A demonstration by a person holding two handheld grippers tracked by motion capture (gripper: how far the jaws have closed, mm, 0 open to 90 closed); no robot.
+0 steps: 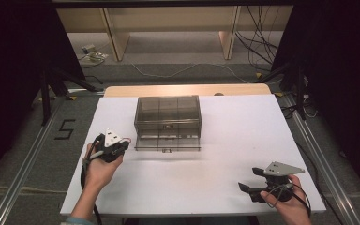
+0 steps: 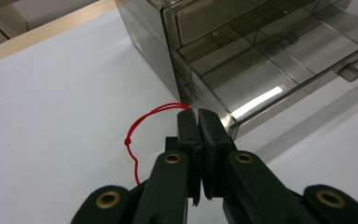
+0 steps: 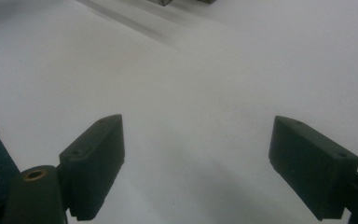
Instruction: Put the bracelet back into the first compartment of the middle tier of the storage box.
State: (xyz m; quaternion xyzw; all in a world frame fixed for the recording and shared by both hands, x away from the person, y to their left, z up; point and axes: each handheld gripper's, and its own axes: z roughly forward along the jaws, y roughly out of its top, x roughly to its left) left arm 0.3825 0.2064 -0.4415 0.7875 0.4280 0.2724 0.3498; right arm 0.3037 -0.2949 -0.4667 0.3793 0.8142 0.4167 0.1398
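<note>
A thin red string (image 2: 142,122) is seen clamped between the closed jaws of the left gripper (image 2: 198,114), its loop and knot hanging out to one side of the pads over the white table (image 2: 51,116). Just ahead of these jaws stands the smoky transparent drawer box (image 1: 168,117), with its lower drawer (image 2: 279,88) pulled out so that the open tray lies just beyond and to one side of the fingertips. In the high view the left gripper (image 1: 113,146) is placed just beside the near left corner of the box.

The task is judged to be partly done: the drawer stands open and the string is picked up, while the placing of the string in the drawer and the shutting of the drawer are left.

The right gripper (image 3: 196,154) is held with its jaws wide apart and nothing between them, over bare table; in the high view the right gripper (image 1: 262,180) sits well apart from the box, near the table's front edge.

The drawer's front rim lies nearest the left jaws and would have to be cleared from above. Open room is available around both grippers.
</note>
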